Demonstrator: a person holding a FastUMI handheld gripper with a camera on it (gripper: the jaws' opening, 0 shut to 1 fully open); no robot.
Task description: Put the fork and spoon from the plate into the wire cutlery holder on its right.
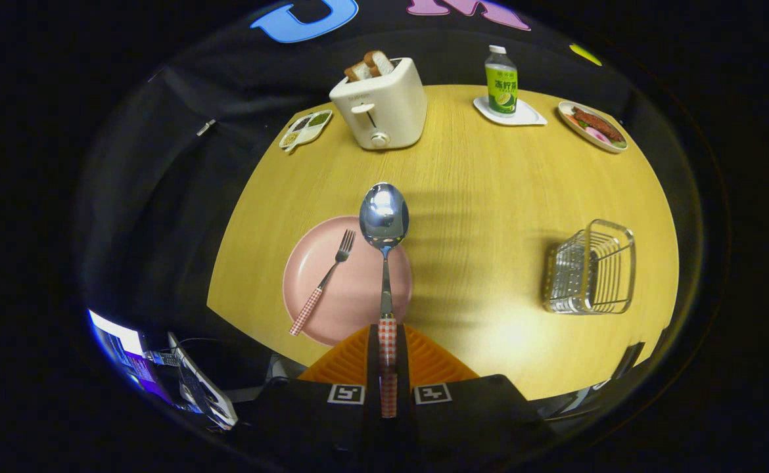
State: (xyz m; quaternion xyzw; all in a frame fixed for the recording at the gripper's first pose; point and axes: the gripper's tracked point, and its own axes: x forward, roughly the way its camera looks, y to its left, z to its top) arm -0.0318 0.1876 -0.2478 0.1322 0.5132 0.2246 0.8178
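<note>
The gripper (388, 348) has its two orange fingers (348, 358) closed tight on the checked handle of the spoon (384, 217), which sticks straight out ahead of them, bowl raised above the far rim of the plate (358, 295) and the table (489, 197); only the thin handle separates the jaws.

The fork (324, 282) lies on the pink plate, left of the spoon, tines pointing away and its checked handle reaching over the plate's near-left rim; the plate sits just ahead of the fingers, close to the table's near edge, and holds nothing else that I can see.

The holder (591, 269) stands well to the right of the plate, near the table's right edge; it is a wire basket that looks empty; between plate and holder the wood is bare, a broad open stretch; the middle of the table beyond the spoon is likewise bare.

Along the far edge, well apart from the plate: a small divided tray (305, 128) with bits of food at the left; a white toaster (381, 105) with two slices of bread standing in its slots; a bottle (501, 82) upright on a white coaster (522, 117); a dish (591, 126) with food at the far right.

Off the table's near-left corner, below its edge, some cabling and a lit screen (121, 341) show dimly.
</note>
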